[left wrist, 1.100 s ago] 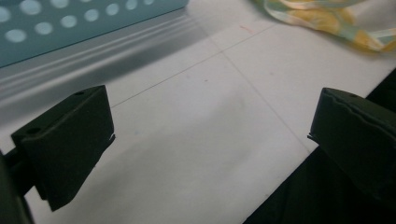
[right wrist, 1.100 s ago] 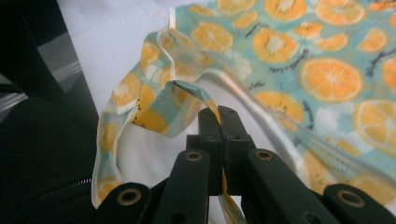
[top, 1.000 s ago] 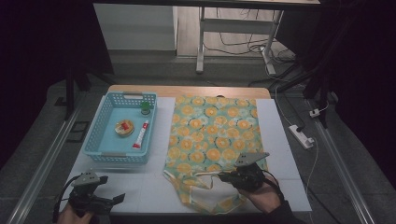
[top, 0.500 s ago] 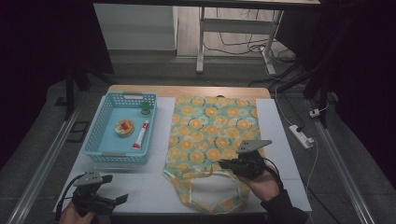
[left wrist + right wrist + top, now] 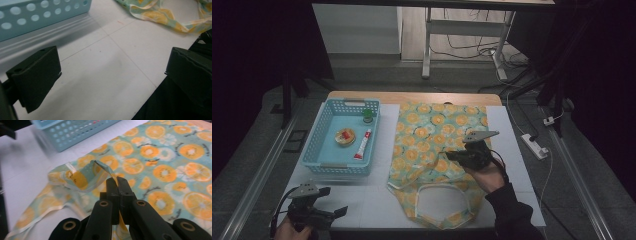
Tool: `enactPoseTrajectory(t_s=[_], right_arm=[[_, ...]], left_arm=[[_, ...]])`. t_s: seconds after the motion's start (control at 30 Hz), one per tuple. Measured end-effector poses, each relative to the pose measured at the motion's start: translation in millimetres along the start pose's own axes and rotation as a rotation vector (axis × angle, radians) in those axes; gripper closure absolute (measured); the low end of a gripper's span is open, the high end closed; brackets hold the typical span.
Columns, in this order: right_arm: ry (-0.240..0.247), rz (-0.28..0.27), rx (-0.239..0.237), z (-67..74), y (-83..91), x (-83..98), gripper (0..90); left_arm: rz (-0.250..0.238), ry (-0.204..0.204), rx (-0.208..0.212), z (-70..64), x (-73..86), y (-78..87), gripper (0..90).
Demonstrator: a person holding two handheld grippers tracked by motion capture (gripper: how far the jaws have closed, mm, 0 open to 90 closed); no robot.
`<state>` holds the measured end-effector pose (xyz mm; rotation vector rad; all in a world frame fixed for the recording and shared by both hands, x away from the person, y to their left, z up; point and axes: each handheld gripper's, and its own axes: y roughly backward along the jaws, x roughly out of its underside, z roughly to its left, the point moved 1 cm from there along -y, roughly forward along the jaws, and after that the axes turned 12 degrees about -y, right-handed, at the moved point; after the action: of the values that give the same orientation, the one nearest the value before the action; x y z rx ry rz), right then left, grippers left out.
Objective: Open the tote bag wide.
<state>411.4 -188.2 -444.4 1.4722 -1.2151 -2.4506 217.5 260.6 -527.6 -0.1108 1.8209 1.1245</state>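
Fabric bag: a flat cloth tote printed with orange slices and pale flowers on a mint-green ground, edged in cream binding; its looped handle lies at the near end, toward 6 o'clock on the white table.
Bag position: centre-right of the table, just beside the basket's right wall, stretching from the far wooden edge down to the near edge.
Bag shape: mostly spread flat, but in the right gripper view a strap or hem is lifted and curls over in a fold ahead of the jaw tips, toward 11 o'clock from them.
Right gripper: the right gripper sits over the bag's middle-right, its jaws pressed together on a strip of the printed cloth; the right hand holds it from 5 o'clock.
Left gripper: the left gripper rests low at the table's near-left corner, jaws spread wide over bare tabletop, well apart from the bag, which lies toward its 2 o'clock.
Basket: a light-blue perforated plastic basket at the table's left holds a small tube, a round orange-and-red item and a small green-topped object.
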Motion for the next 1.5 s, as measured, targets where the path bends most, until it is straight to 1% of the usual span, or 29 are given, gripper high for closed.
enactPoseTrajectory(t_s=[0.07, 0.13, 0.2, 0.37, 0.57, 0.77, 0.83, 0.87, 0.93, 1.07, 1.27, 1.3, 1.37, 1.43, 1.5], right_arm=[[-0.010, -0.004, 0.011, -7.0, -4.5, -4.3, 89.5], [-0.016, -0.009, 0.019, -14.1, -8.4, -8.7, 89.5], [-0.021, -0.017, 0.026, -20.0, -12.1, -12.8, 89.5], [-0.029, -0.031, 0.057, -33.0, -19.9, -23.3, 89.5], [-0.035, -0.039, 0.087, -46.1, -31.3, -35.6, 89.5], [-0.044, -0.035, 0.116, -61.3, -47.2, -43.8, 89.5], [-0.046, -0.030, 0.136, -68.9, -55.5, -44.3, 89.5], [-0.046, -0.030, 0.136, -68.9, -55.5, -44.3, 89.5], [-0.048, -0.024, 0.147, -73.9, -60.5, -43.4, 89.5], [-0.047, -0.001, 0.177, -85.6, -70.8, -37.2, 89.4], [-0.062, 0.077, 0.210, -100.6, -86.9, -17.8, 88.5], [-0.065, 0.088, 0.210, -101.9, -88.2, -15.8, 87.7], [-0.070, 0.095, 0.213, -103.0, -88.6, -14.3, 81.8], [-0.078, 0.079, 0.214, -102.7, -85.2, -16.2, 73.4], [-0.097, 0.061, 0.211, -101.5, -79.5, -19.3, 64.4]], left_arm=[[0.003, 0.015, -0.007, 1.4, 1.2, 1.3, 0.0], [0.008, 0.020, -0.017, 2.6, 2.3, 2.8, 0.0], [0.022, 0.024, -0.038, 3.5, 3.5, 3.8, 0.0], [0.034, 0.033, -0.075, 5.2, 5.7, 6.6, 0.0], [0.039, 0.030, -0.074, 4.9, 5.8, 5.9, 0.0], [0.039, 0.031, -0.072, 5.2, 6.0, 5.8, 0.0], [0.043, 0.026, -0.073, 4.7, 5.8, 5.3, 0.0], [0.047, 0.023, -0.073, 4.5, 5.6, 5.0, 0.0], [0.052, 0.018, -0.072, 4.2, 5.5, 4.8, 0.0], [0.053, 0.019, -0.069, 4.4, 5.5, 4.7, 0.0], [0.057, 0.011, -0.066, 3.9, 5.2, 4.2, 0.0], [0.057, 0.009, -0.066, 3.7, 5.2, 4.1, 0.0], [0.057, 0.009, -0.066, 3.6, 5.2, 4.1, 0.0], [0.055, 0.010, -0.067, 3.7, 5.3, 4.3, 0.0], [0.052, 0.011, -0.067, 3.7, 5.5, 4.5, 0.0]])
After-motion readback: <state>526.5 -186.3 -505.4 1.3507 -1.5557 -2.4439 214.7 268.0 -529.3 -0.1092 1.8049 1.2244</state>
